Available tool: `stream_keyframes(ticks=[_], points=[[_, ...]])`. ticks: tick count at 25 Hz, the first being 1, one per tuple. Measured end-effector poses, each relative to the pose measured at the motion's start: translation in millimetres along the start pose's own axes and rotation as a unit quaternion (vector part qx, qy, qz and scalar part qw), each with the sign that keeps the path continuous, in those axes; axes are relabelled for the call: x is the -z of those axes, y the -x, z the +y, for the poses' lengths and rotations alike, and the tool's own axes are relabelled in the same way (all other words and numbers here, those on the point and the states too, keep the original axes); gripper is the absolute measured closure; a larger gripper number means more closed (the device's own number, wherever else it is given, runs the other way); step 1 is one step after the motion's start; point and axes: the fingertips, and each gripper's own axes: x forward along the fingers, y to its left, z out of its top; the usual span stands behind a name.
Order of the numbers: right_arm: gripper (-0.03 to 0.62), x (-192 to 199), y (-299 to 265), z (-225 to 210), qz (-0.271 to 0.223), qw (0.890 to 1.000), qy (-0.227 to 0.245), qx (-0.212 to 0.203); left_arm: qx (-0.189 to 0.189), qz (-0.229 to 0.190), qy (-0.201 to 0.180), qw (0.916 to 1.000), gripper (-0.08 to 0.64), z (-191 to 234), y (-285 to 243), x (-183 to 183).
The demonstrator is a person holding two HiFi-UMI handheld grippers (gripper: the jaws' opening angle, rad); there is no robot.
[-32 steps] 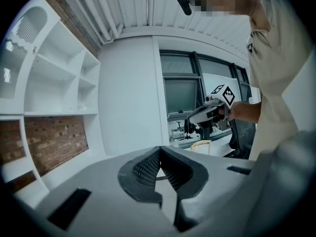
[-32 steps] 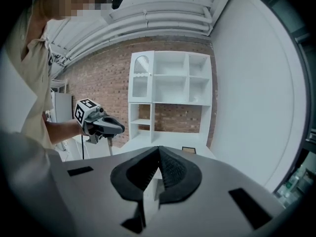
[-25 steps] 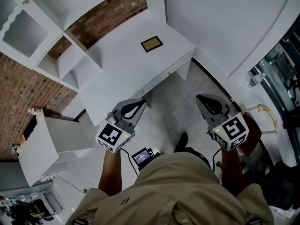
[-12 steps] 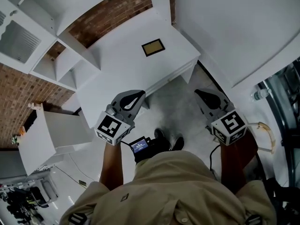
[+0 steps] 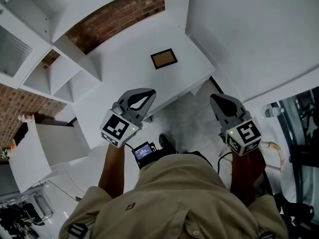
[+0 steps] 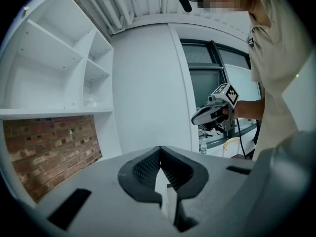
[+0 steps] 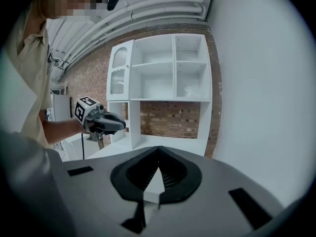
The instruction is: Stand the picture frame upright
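Tan, dark-rimmed picture frame (image 5: 164, 59) lies flat on the white desk (image 5: 124, 71), long axis crosswise, just ahead of my closed, empty left gripper (image 5: 148, 92), farther from my equally closed, empty right gripper (image 5: 215, 98)

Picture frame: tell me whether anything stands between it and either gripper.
Nothing visible does. The picture frame lies flat and alone on the white desk. Only bare desk top and open air separate it from the left gripper and the right gripper, both shut and empty.
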Motion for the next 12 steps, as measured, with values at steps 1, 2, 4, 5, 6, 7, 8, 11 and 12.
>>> stream_keyframes(ticks=[1,2,4,5,6,7,8,11,12], points=[[0.589,-4.0,-7.6,-1.7,0.0,1.0,0.002,0.004,0.003,-0.004,-0.001,1.0,0.552,7.9,-1.5,-0.9],[0.589,-7.8,-15.5,-3.6,-0.002,1.0,0.003,0.007,0.005,-0.008,-0.003,1.0,0.552,15.6,-3.4,-1.8],[0.589,-13.1,-31.7,-5.2,-0.002,1.0,0.002,0.01,0.01,-0.01,-0.008,0.9999,0.552,29.9,-6.9,-2.1],[0.589,-14.6,-39.4,-4.2,-0.001,1.0,0.001,0.009,0.012,-0.011,-0.009,0.9998,0.552,36.2,-7.5,-1.6],[0.589,-15.8,-46.5,-3.0,0.001,1.0,0.001,0.007,0.013,-0.011,-0.008,0.9998,0.552,42.1,-7.5,-0.9],[0.589,-16.9,-52.8,-2.8,0.004,1.0,0.001,0.004,0.012,-0.013,-0.006,0.9998,0.552,48.1,-7.5,0.1],[0.589,-17.8,-58.7,-4.2,0.005,1.0,0.001,0.003,0.011,-0.013,-0.003,0.9998,0.552,54.1,-8.1,1.6],[0.589,-17.6,-73.6,-13.2,0.01,1.0,-0.001,0.003,0.005,-0.012,0.003,0.9999,0.552,69.3,-14.2,8.2],[0.589,-16.5,-78.3,-15.7,0.013,1.0,-0.001,0.001,0.004,-0.011,0.006,0.9999,0.552,73.0,-16.3,10.1]])
